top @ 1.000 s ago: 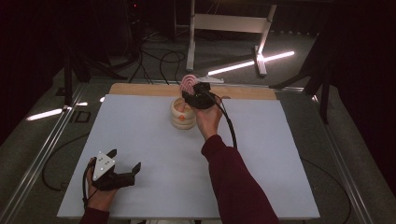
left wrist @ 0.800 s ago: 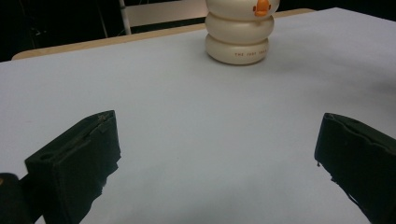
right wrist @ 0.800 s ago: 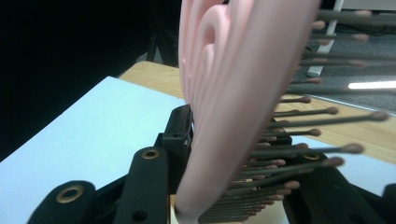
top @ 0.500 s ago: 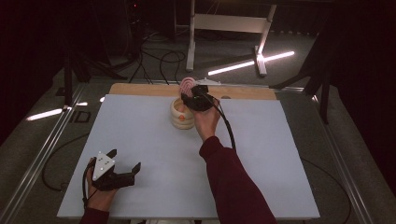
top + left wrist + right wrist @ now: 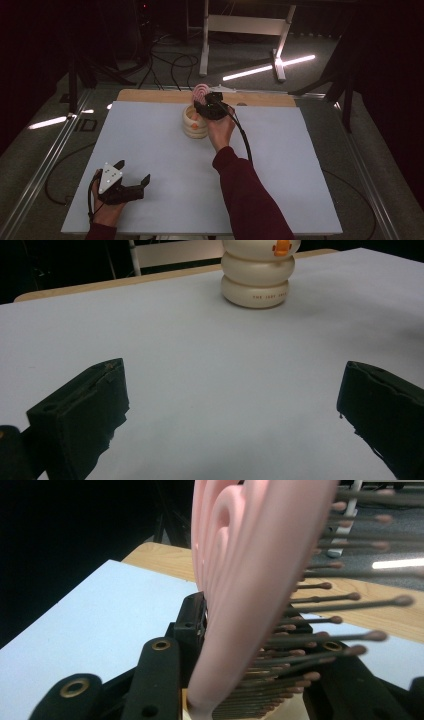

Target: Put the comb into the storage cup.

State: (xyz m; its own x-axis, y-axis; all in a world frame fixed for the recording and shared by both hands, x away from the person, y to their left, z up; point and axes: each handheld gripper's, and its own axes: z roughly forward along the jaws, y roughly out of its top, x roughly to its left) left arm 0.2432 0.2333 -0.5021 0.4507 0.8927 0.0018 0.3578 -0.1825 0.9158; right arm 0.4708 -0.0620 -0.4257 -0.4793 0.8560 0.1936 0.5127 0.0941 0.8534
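Observation:
A pink hairbrush [image 5: 201, 92] stands upright above a cream holder [image 5: 194, 125] made of stacked rings, at the far middle of the white table. My right gripper [image 5: 210, 102] is shut on the brush. In the right gripper view the brush [image 5: 250, 580] rises between the black jaws of my right gripper [image 5: 250, 680], its dark bristles pointing right and its lower end right at the cream rim. My left gripper [image 5: 133, 171] rests open at the near left with nothing in it. In the left gripper view, my left gripper [image 5: 233, 371] faces the holder [image 5: 257, 277] from far off.
The white table top [image 5: 150, 145] has a wooden strip [image 5: 150, 96] along its far edge. Behind it stand a white frame [image 5: 240, 25] and cables on the dark floor. A black cable [image 5: 242, 137] trails from the right gripper along the sleeve.
The right hand with the brush has barely shifted over the holder. The left hand has stayed in place.

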